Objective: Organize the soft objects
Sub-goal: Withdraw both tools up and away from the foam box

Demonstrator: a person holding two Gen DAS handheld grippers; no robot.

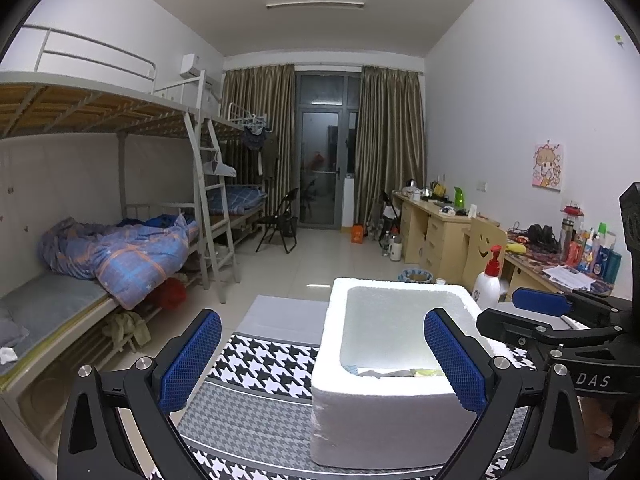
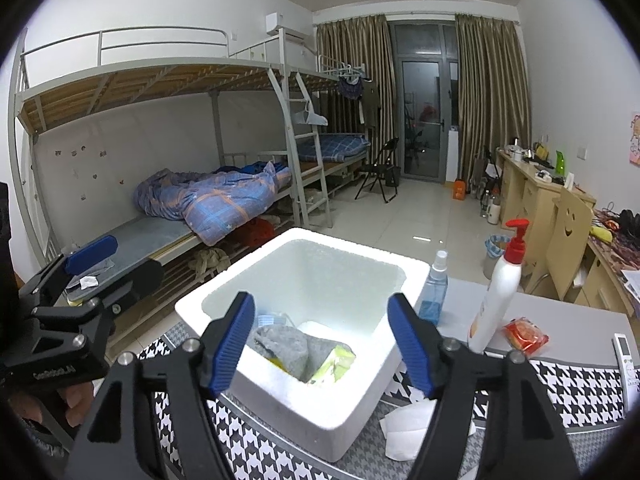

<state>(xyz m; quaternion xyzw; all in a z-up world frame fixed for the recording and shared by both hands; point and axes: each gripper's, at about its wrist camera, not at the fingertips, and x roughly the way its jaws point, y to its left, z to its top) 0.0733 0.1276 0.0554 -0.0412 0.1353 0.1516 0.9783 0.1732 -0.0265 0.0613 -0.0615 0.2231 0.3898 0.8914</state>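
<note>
Now, right gripper [image 2: 322,340]: jaws held apart, nothing gripped.
Left gripper [image 1: 322,354]: jaws apart.
Foam box [image 2: 352,396]: grey cloth [image 2: 280,342] seen inside.

One foam box [image 2: 304,384], two bottles: pump bottle [image 2: 498,292], spray bottle [image 2: 434,292]; one red packet [image 2: 525,336]; one remote [image 2: 628,368].
</note>
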